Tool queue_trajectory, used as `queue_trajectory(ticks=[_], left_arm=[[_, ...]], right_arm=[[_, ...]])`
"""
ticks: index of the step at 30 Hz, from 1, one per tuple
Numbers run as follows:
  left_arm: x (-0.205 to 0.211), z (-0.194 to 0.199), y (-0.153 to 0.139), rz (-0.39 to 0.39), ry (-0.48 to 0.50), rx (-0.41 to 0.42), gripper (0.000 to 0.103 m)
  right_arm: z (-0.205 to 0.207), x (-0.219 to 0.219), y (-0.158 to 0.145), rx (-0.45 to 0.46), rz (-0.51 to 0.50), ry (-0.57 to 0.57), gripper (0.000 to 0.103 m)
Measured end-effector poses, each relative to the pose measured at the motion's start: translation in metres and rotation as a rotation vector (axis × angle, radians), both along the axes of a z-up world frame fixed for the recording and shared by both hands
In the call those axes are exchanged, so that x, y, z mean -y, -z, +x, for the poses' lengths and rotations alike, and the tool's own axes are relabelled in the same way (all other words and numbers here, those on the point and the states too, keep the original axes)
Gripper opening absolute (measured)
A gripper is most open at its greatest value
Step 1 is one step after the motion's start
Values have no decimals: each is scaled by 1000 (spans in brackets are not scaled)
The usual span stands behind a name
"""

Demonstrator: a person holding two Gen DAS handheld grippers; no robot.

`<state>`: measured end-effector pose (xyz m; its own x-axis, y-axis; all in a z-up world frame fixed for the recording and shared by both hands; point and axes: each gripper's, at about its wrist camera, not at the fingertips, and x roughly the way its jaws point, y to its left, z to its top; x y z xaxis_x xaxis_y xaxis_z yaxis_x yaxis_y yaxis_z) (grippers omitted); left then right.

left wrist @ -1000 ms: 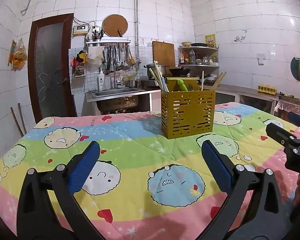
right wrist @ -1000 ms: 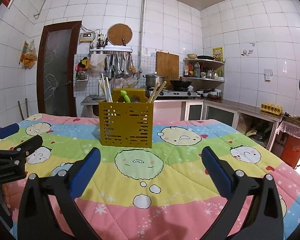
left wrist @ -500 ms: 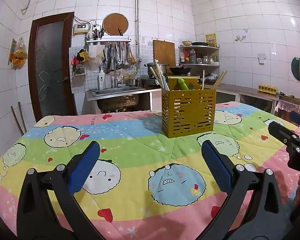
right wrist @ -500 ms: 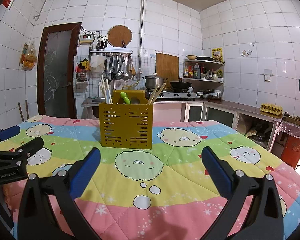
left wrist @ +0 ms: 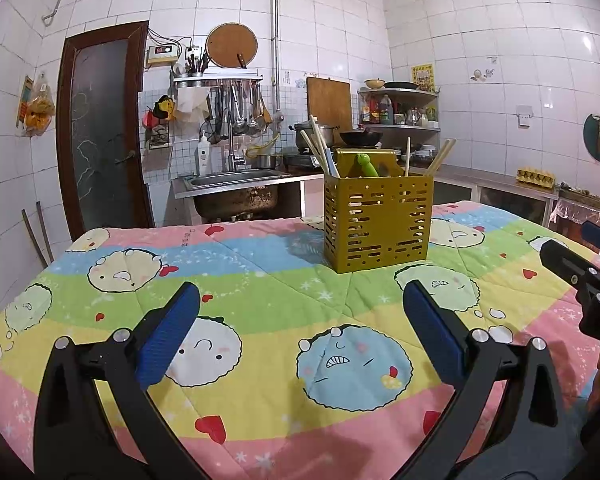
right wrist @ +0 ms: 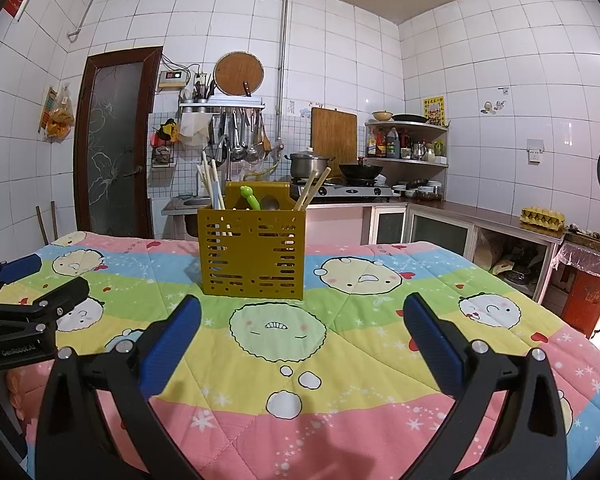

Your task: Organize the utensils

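Utensils are already standing in the yellow caddy [left wrist: 378,222] on the quilted surface [left wrist: 260,280] (chopsticks [right wrist: 210,178], a green handle [right wrist: 250,197]). You are holding the left claw [left wrist: 300,330] and right claw [right wrist: 302,330] spread, empty, near the caddy; nothing loose is showing.

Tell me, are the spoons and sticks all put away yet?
It looks nearly finished. The pale wooden chopsticks and a green-handled utensil already stand in the mustard-yellow slotted holder. Nothing is in hand: the left tool and right tool are both open and empty. No loose utensils show on the cartoon-print quilt, so little seems left.
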<state>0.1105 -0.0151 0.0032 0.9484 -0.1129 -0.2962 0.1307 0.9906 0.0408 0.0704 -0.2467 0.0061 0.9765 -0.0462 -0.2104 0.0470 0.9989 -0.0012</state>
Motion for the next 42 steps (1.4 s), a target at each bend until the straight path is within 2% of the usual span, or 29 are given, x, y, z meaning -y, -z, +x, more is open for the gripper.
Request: queue_trajectory(ticks=[42], left_arm=[[-2, -2, -2, 4, -13, 2, 98]], right_arm=[[0, 1, 0, 0, 2, 0, 99]])
